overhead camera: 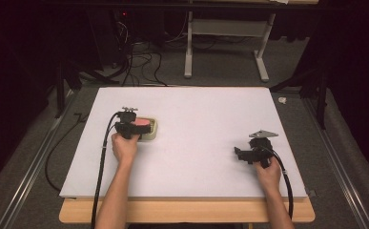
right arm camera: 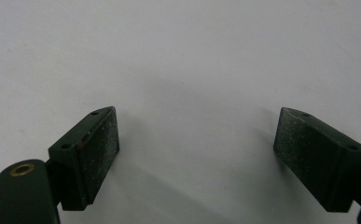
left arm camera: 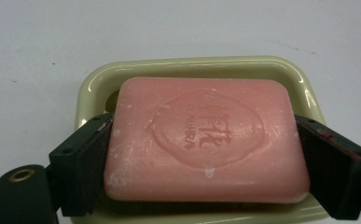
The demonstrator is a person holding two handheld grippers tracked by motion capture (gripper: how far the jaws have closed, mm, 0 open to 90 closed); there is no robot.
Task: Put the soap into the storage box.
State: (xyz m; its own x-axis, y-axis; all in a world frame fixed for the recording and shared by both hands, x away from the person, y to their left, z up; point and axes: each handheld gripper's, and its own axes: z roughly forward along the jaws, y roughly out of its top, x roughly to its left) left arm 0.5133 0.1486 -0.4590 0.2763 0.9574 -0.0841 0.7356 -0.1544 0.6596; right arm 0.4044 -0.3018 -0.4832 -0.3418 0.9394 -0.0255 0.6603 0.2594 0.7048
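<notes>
A pink soap bar (left arm camera: 206,140) with a stamped oval mark sits over a pale green soap dish (left arm camera: 192,64). My left gripper (left arm camera: 204,123) holds the bar, one black jaw pressed against each short side. In the high view the soap bar (overhead camera: 142,122) and the dish (overhead camera: 152,135) are at the left middle of the white board, with the left gripper (overhead camera: 133,126) over them. Whether the bar rests on the dish or hangs just above it is unclear. My right gripper (overhead camera: 240,153) lies low at the right of the board, and its jaws (right arm camera: 197,116) are wide open over bare white surface.
The white board (overhead camera: 196,109) lies on a wooden table whose front edge (overhead camera: 187,212) shows below it. Cables trail from both grippers off the front. Behind the table are floor cables (overhead camera: 139,62) and a white frame's legs (overhead camera: 225,47).
</notes>
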